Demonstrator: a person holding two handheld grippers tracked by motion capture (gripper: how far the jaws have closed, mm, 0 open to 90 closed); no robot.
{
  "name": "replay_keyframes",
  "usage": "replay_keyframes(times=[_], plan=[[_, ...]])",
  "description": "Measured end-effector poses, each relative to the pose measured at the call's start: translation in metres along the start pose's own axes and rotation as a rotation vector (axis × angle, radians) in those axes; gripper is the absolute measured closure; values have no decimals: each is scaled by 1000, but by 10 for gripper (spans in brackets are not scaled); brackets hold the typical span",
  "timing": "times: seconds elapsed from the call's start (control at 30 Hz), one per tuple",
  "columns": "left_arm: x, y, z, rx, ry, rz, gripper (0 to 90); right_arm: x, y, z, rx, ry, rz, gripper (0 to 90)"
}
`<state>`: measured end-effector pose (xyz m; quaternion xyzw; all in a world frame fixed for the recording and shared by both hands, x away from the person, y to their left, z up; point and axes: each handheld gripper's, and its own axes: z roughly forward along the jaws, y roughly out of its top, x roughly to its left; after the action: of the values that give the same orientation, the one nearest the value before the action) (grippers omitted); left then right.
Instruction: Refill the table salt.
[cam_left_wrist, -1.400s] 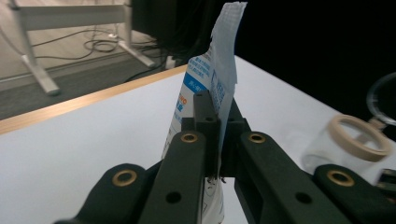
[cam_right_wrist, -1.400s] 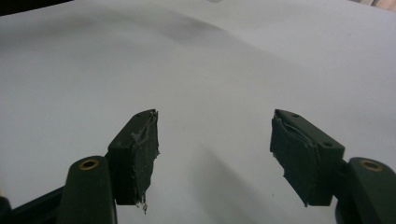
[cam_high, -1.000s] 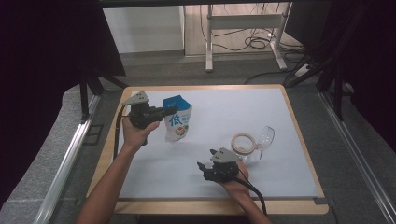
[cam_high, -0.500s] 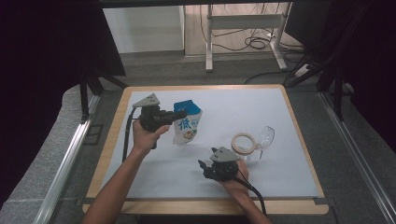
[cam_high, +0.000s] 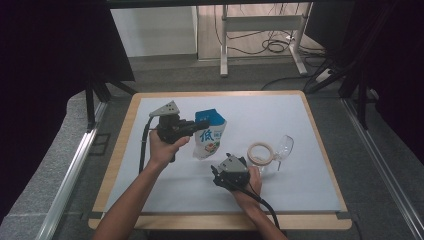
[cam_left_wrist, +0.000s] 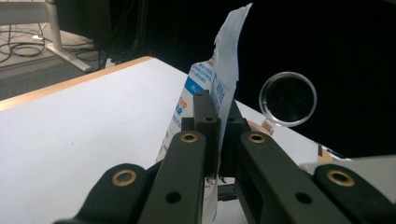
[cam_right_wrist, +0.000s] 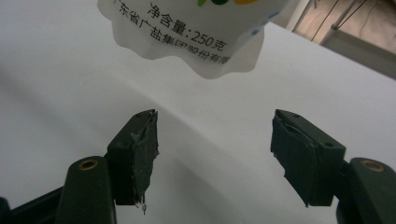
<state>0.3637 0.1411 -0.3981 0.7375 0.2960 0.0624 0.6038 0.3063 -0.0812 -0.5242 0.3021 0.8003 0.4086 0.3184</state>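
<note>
A white and blue pouch (cam_high: 210, 136) with printed characters hangs upright over the white mat. My left gripper (cam_high: 202, 124) is shut on its top edge; in the left gripper view the jaws (cam_left_wrist: 217, 112) pinch the thin top seam of the pouch (cam_left_wrist: 222, 74). My right gripper (cam_high: 216, 175) rests low near the table's front, just below the pouch. Its jaws (cam_right_wrist: 215, 135) stand open with nothing between them, and the wavy bottom edge of the pouch (cam_right_wrist: 201, 32) hangs just beyond them.
A roll of tape (cam_high: 260, 152) lies flat to the right of the pouch. A clear stemmed glass (cam_high: 282, 148) lies on its side beside it; its round mouth (cam_left_wrist: 288, 92) faces the left gripper. The white mat (cam_high: 310, 180) covers the wooden table.
My left gripper has carried the pouch rightward toward the middle of the mat. The right gripper has stayed in place.
</note>
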Motion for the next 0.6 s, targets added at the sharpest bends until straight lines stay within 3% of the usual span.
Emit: replay_keyframes(times=[0.2,0.47,0.6], plan=[[-11,1,-1,6,-23,4,900,0,3,1,-32,2,44,329],[-23,1,2,17,-56,-1,900,0,6,6,-64,-20,46,331],[-25,2,5,24,-65,-3,900,0,5,5,-93,9,14,432]])
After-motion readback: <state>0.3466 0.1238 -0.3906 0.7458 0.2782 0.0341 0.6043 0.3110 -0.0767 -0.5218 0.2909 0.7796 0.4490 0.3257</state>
